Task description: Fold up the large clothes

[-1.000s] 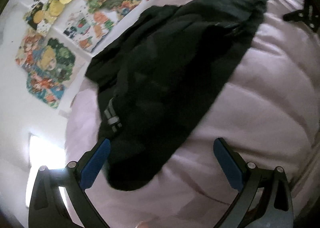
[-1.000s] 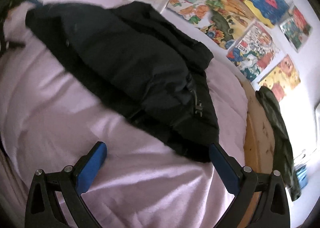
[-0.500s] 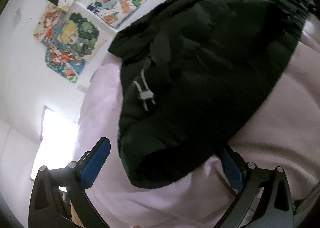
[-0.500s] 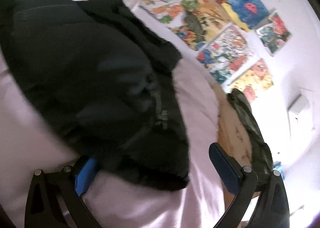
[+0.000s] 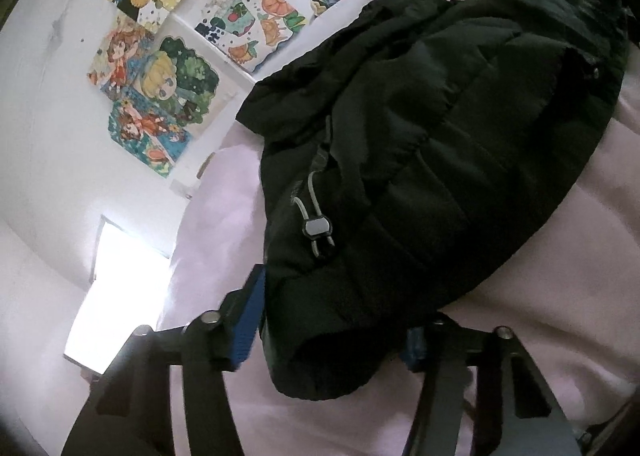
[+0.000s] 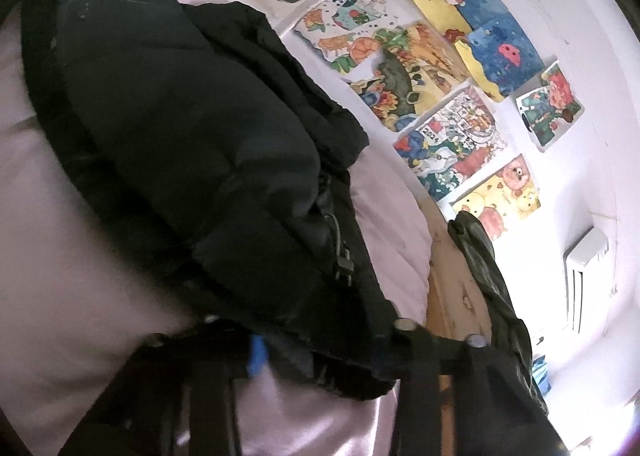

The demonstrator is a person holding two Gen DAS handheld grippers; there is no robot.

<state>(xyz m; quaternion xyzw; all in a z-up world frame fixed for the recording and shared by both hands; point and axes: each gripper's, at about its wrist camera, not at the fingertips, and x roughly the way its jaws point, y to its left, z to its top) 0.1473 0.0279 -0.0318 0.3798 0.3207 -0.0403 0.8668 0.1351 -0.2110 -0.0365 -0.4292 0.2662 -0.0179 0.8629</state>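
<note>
A black padded jacket [image 5: 440,175] lies spread on a pale pink bedcover [image 5: 560,336]. My left gripper [image 5: 332,336] has the jacket's near corner between its blue pads; its jaws are closing and the pads press the fabric from both sides. A grey drawcord with a toggle [image 5: 316,227] hangs just above that corner. In the right wrist view the jacket [image 6: 180,135] fills the left half. My right gripper [image 6: 320,352] is closing on the opposite hem corner, near a zip pull [image 6: 344,268]; its pads are mostly buried in the cloth.
Colourful drawings [image 5: 160,95] [image 6: 440,95] cover the white wall behind the bed. A bright window [image 5: 116,288] is at the left end. A wooden bed board [image 6: 452,288] with a dark green garment [image 6: 492,288] draped on it stands at the right end, beside a white wall unit [image 6: 584,264].
Both grippers stood wide open a second ago, short of the jacket. They have come up to its two near corners and their jaws have drawn in onto the fabric.
</note>
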